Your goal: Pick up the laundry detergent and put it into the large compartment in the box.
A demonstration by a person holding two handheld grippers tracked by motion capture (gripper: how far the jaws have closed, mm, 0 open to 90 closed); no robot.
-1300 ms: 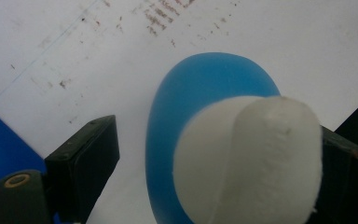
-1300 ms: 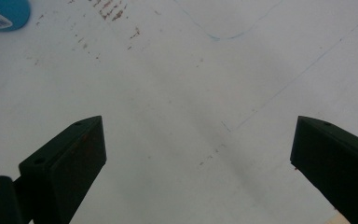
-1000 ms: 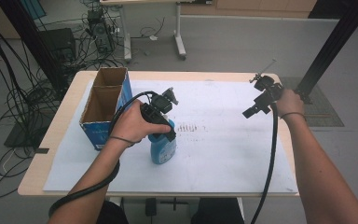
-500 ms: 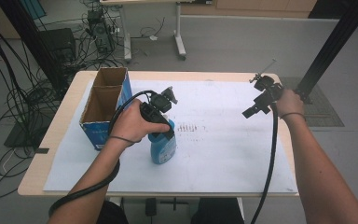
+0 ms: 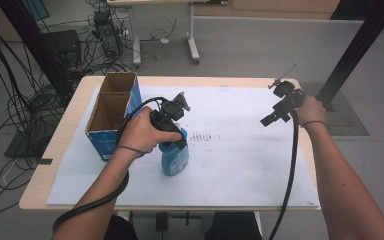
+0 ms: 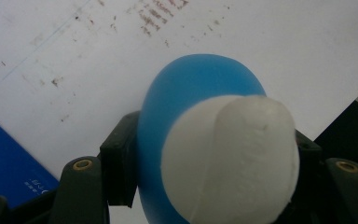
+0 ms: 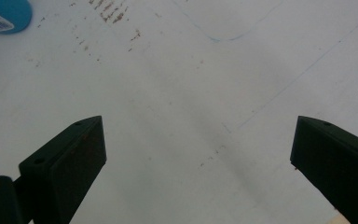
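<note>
Where the left tongs come down from above, their jaws are clamped on either side of a blue bottle with a white cap; in the left gripper view a black pad presses against the bottle's blue shoulder. The bottle stands upright on the white sheet, directly beneath these tongs. Just beyond the tongs a patch of small brown marks stains the sheet. To their left, near but apart from the bottle, stands an open blue cardboard box with two compartments. The left hand grips from above, forearm rising from the bottom edge, cable trailing back along it.

Well apart to the right, the right tongs hang above the sheet, jaws spread wide with nothing between them; the right gripper view shows bare sheet between the two jaws and a sliver of the bottle far off at the top left corner. The right hand holds them raised near the far right edge of the desk.

Past the wooden desk lies a grey floor, with tangled black cables to the left and the legs of another table behind.
</note>
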